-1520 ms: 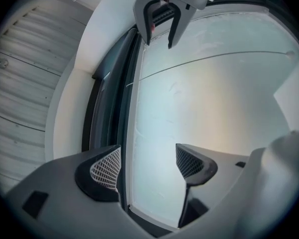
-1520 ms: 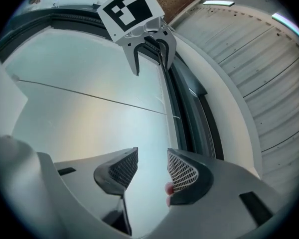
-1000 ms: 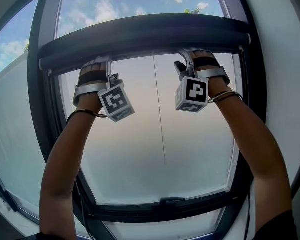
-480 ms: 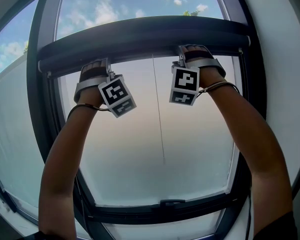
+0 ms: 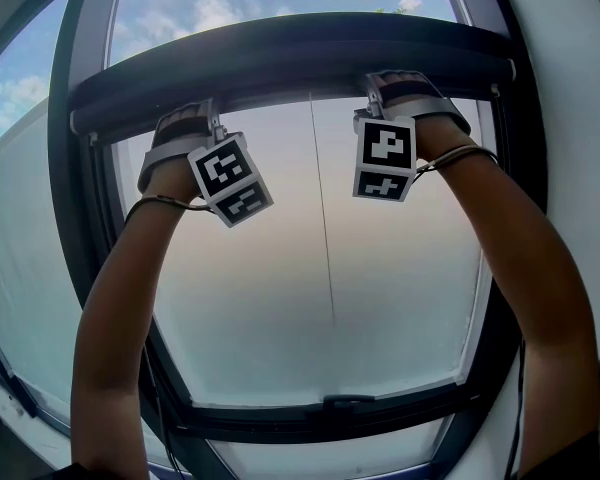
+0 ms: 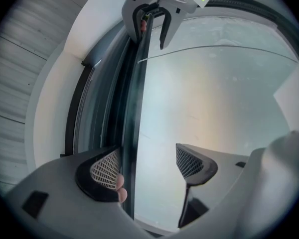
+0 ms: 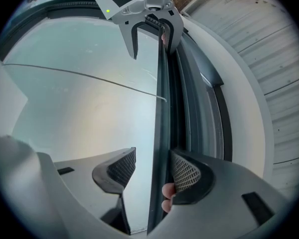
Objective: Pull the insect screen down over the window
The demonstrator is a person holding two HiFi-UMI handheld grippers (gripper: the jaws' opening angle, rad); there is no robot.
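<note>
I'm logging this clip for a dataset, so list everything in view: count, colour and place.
window frame: one, dark, around the glass
pull bar: one, dark, across the top of the window
insect screen: one, pale, below the pull bar
cord: one, thin, hanging down the middle
latch: one, dark, on the bottom of the frame
sky: blue with clouds, above the pull bar
left gripper: one, grey, fingers apart, pull bar between them
right gripper: one, grey, fingers apart, pull bar between them
arms: two, bare, reaching up
</note>
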